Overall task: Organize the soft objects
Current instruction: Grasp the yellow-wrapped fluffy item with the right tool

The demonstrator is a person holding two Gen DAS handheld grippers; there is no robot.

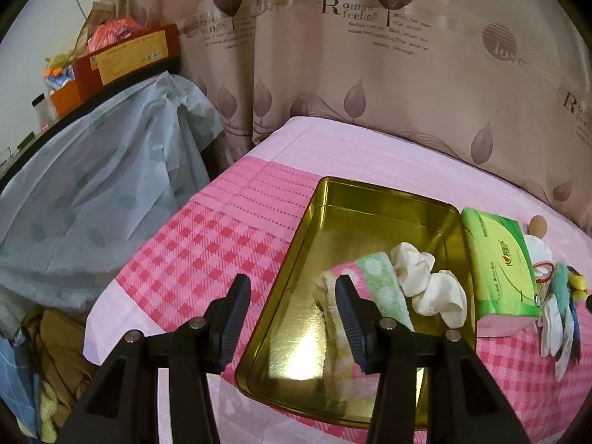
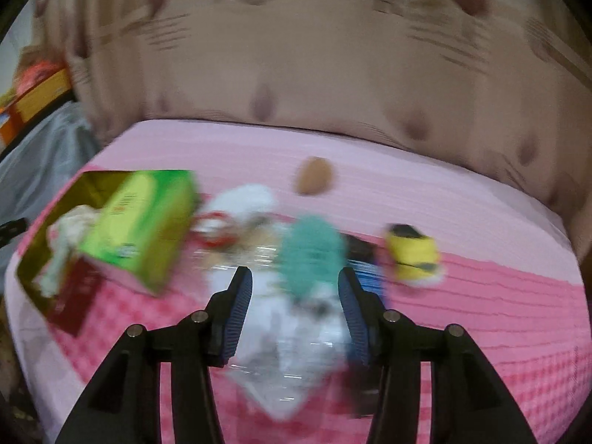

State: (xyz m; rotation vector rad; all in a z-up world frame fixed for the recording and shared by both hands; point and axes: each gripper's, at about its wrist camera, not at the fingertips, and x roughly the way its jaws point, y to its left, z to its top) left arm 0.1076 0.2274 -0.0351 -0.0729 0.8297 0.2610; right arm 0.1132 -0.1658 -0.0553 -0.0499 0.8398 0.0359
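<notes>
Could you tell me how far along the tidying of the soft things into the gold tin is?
Partly done. The gold tin already holds a green towel and a cream cloth. Both the left gripper and the right gripper are open and empty. Left outside: the tissue pack, a teal fluffy thing and a yellow toy.

A glossy gold metal tin (image 1: 370, 207) reflects light on a woven pink checked cloth (image 1: 207, 244). Inside lie a terry towel (image 1: 381, 277) and a cream satin scrunchie (image 1: 429, 281); beside it, a shiny plastic-wrapped tissue pack (image 1: 499, 262). Sheeny patterned curtain fabric (image 1: 370, 74) hangs beyond.
</notes>
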